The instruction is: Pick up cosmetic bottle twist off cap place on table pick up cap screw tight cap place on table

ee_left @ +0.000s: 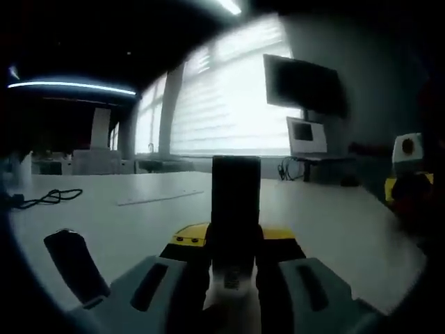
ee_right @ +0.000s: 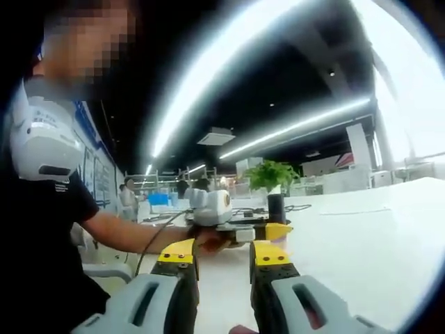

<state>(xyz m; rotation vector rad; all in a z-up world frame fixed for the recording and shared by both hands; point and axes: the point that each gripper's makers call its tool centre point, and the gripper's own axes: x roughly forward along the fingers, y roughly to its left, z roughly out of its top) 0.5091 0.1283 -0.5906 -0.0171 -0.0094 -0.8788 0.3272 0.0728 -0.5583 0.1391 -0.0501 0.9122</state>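
Table (ee_left: pixel 348 223) white, dim office; left gripper (ee_left: pixel 235 268) clamps bottle (ee_left: pixel 236 202), right gripper (ee_right: pixel 224 261) seemingly agape.

Lower part of the cosmetic bottle (ee_left: pixel 236 209) hidden between the jaws of the left gripper (ee_left: pixel 235 268); label too dark and blurred to read. Dark object (ee_left: pixel 73 264) on the table (ee_left: pixel 348 229) at lower left unclear in kind. Distant people (ee_right: pixel 129 195) too small to make out. Own jaw bases of the right gripper (ee_right: pixel 224 261) cut off by the bottom edge
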